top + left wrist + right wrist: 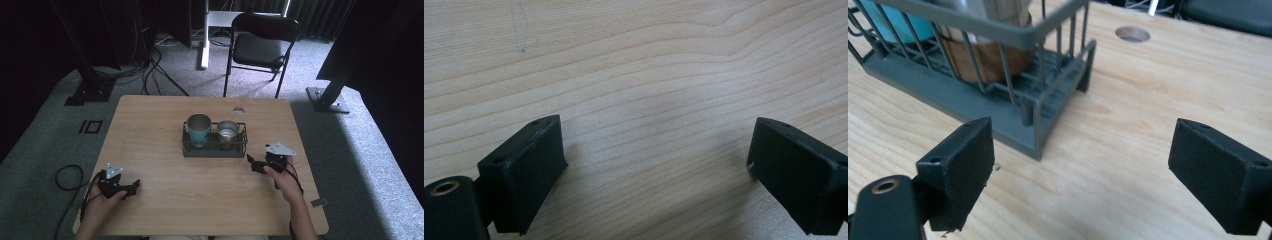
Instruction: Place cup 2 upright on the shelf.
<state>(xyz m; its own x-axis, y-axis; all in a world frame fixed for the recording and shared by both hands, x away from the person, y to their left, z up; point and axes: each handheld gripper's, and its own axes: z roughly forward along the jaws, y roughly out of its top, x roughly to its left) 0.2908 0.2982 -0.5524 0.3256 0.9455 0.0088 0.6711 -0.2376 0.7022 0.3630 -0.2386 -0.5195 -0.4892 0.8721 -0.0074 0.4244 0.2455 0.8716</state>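
- The wire rack point(214, 150), mid-table, holds a teal cup point(199, 128) and a steel cup point(228, 131).
- My right gripper point(1083, 175) sits just right of the rack, jaws spread, empty.
- My left gripper point(656, 172), well left of the rack, is spread too.
- The cups look light, rigid, slippery; I'd grip a rim.

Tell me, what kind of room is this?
Probably a lab or studio for recording tasks: black curtains hang around, loose cables trail over grey carpet, and a black folding chair stands behind the light wooden table.

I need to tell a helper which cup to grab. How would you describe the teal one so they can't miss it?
On the wooden table stands a dark wire rack with two cups. The teal cup is the taller one at its left end; its neighbour is shorter, silver above and brown below.
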